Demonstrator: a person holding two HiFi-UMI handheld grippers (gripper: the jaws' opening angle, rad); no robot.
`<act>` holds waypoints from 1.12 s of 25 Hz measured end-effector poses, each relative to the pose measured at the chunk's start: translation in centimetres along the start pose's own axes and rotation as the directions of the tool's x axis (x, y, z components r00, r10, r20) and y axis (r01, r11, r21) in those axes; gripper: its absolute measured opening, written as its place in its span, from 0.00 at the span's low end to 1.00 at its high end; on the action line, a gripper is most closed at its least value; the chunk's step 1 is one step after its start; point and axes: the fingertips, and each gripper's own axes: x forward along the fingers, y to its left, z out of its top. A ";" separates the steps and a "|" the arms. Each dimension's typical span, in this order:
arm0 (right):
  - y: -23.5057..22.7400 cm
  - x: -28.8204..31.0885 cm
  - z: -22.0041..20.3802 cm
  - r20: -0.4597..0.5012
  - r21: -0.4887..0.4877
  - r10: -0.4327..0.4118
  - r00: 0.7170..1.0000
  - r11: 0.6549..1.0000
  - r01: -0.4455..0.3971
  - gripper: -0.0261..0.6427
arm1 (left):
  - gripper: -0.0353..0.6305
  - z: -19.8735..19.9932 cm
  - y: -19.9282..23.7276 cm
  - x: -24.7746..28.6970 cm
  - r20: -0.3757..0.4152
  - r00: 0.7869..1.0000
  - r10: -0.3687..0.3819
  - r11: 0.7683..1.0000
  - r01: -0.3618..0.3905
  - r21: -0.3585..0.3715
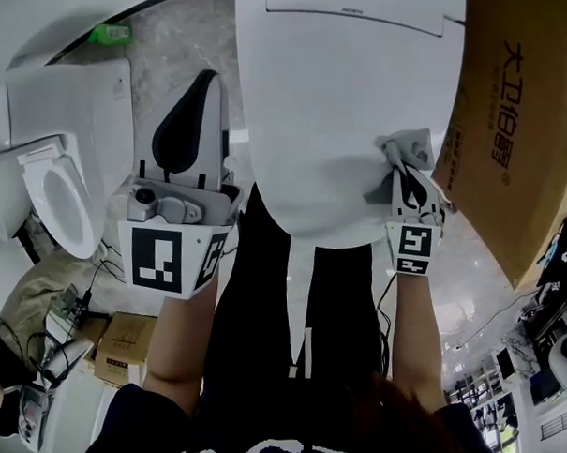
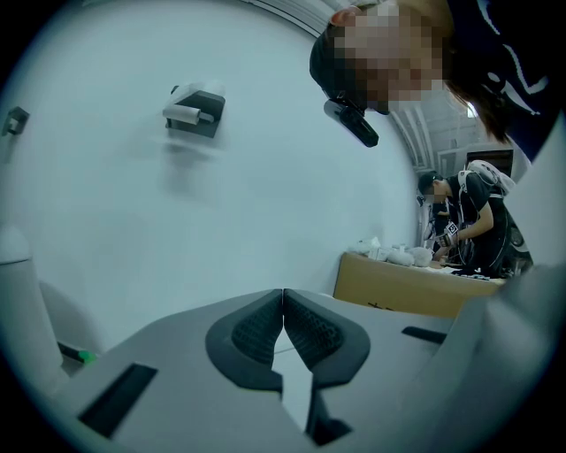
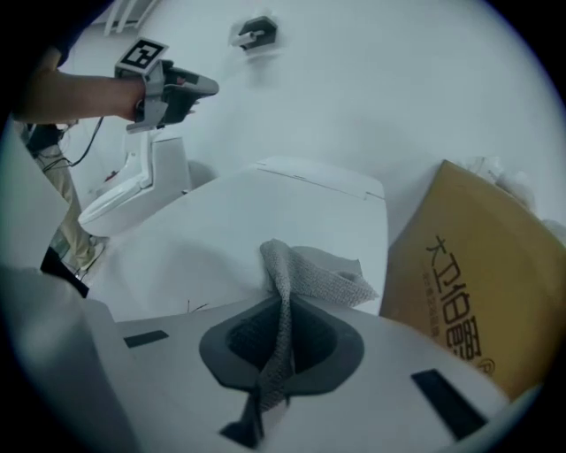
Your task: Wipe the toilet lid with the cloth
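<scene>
The white toilet lid (image 1: 344,106) is down and fills the upper middle of the head view; it also spreads ahead in the right gripper view as the lid (image 3: 265,221). My right gripper (image 1: 408,183) is shut on a grey cloth (image 1: 407,150), which rests on the lid's near right part. The cloth (image 3: 305,279) runs between the jaws and fans out in front. My left gripper (image 1: 192,107) is raised left of the toilet, off the lid, its pads (image 2: 305,332) pressed together with nothing between them.
A brown cardboard box (image 1: 518,117) stands right beside the toilet, close to my right gripper. A second toilet (image 1: 61,174) with its seat showing stands to the left. Small boxes and cables (image 1: 101,341) lie on the floor lower left. A wall fitting (image 2: 195,111) hangs high.
</scene>
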 end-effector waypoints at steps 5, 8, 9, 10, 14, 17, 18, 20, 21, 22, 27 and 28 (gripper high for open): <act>-3.7 -1.6 -2.9 -0.041 0.071 -0.093 0.995 0.993 0.096 0.08 | 0.08 0.0 -0.5 -0.1 -0.001 1.000 -0.005 1.000 0.005 0.000; -3.6 -2.2 -3.8 -0.054 0.089 -0.105 0.993 0.990 0.110 0.08 | 0.08 0.1 -0.7 -0.1 0.001 1.000 -0.008 1.000 0.008 -0.001; -3.2 -2.2 -3.8 -0.052 0.090 -0.101 0.993 0.990 0.106 0.08 | 0.09 0.1 -0.8 -0.1 0.002 1.000 -0.009 1.000 0.009 -0.001; -2.6 -2.3 -3.8 -0.050 0.085 -0.091 0.995 0.992 0.095 0.08 | 0.09 0.1 -0.8 -0.1 0.003 1.000 -0.009 1.000 0.009 -0.002; 2.3 -1.9 -2.5 -0.030 0.003 0.022 0.999 1.000 -0.022 0.08 | 0.09 0.0 -0.9 -0.2 0.006 1.000 -0.010 1.000 0.010 -0.004; 8.4 -1.5 -1.4 -0.019 -0.080 0.162 0.987 0.983 -0.163 0.08 | 0.09 0.1 -1.1 -0.3 0.004 1.000 -0.010 1.000 0.010 -0.001; 10.6 -1.4 -0.9 -0.017 -0.107 0.208 0.978 0.972 -0.209 0.08 | 0.09 0.1 -1.2 -0.3 0.004 1.000 -0.010 1.000 0.010 0.000; 14.7 -1.3 -0.1 -0.016 -0.148 0.288 0.957 0.946 -0.287 0.08 | 0.09 0.0 -1.3 -0.4 0.002 1.000 -0.010 1.000 0.010 0.002; 16.5 -1.3 0.2 -0.020 -0.160 0.321 0.947 0.934 -0.319 0.08 | 0.09 0.0 -1.2 -0.4 0.001 1.000 -0.010 1.000 0.010 0.004; 18.0 -1.3 0.4 -0.024 -0.166 0.349 0.937 0.923 -0.348 0.08 | 0.09 0.0 -1.2 -0.4 0.001 1.000 -0.009 1.000 0.009 0.005; 24.5 -1.6 0.6 -0.057 -0.206 0.476 0.877 0.854 -0.477 0.08 | 0.09 -0.3 -1.0 -0.5 -0.003 1.000 -0.007 1.000 0.007 0.004; 25.5 -1.8 0.4 -0.068 -0.219 0.502 0.862 0.836 -0.503 0.08 | 0.09 -0.3 -1.0 -0.5 -0.003 1.000 -0.008 1.000 0.008 0.005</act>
